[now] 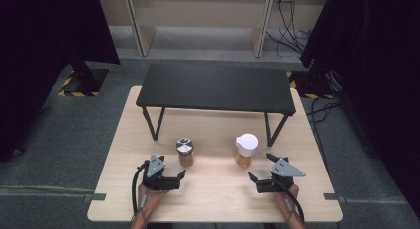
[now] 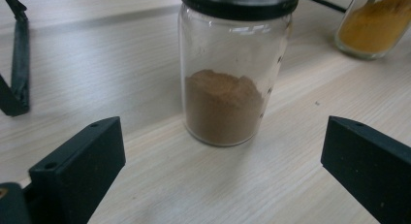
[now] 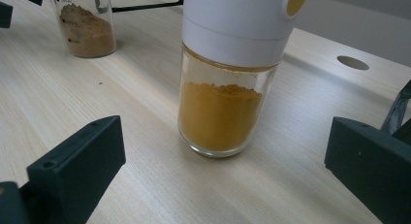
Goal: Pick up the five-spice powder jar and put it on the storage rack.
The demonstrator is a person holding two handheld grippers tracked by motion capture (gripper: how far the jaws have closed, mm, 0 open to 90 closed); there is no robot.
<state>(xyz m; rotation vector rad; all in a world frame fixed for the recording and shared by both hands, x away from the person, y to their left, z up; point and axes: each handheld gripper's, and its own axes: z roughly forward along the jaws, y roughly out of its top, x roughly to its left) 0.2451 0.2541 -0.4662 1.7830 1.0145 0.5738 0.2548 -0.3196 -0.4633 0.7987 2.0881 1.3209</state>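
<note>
Brown-powder jar (image 1: 185, 152) stands upright on the counter (image 1: 124, 154), left of centre, just ahead of the left gripper (image 1: 173, 180); yellow-powder jar (image 1: 245, 150) stands upright right of centre, just ahead of the right gripper (image 1: 262, 177). The two jars are well apart, both near the front legs of the black riser shelf (image 1: 215, 87) that sits on the counter's far half. High view gives layout and lids only: metal cap on the brown one, white cap on the yellow one. Left gripper view adds contents: brown-powder jar (image 2: 235, 69) is clear glass, filled under halfway, with a dark band under its steel cap; yellow-powder jar (image 2: 371, 23) shows at top right. Right gripper view: yellow-powder jar (image 3: 232, 78) has a tall white dispenser top with a yellow dot on it, powder roughly halfway up the glass; brown-powder jar (image 3: 86, 23) at top left; a round cable hole (image 3: 353, 62) in the counter. Both grippers: jaws wide apart, each framing its jar but short of it, nothing touched. Each gripper is held by a hand at the near edge.
</note>
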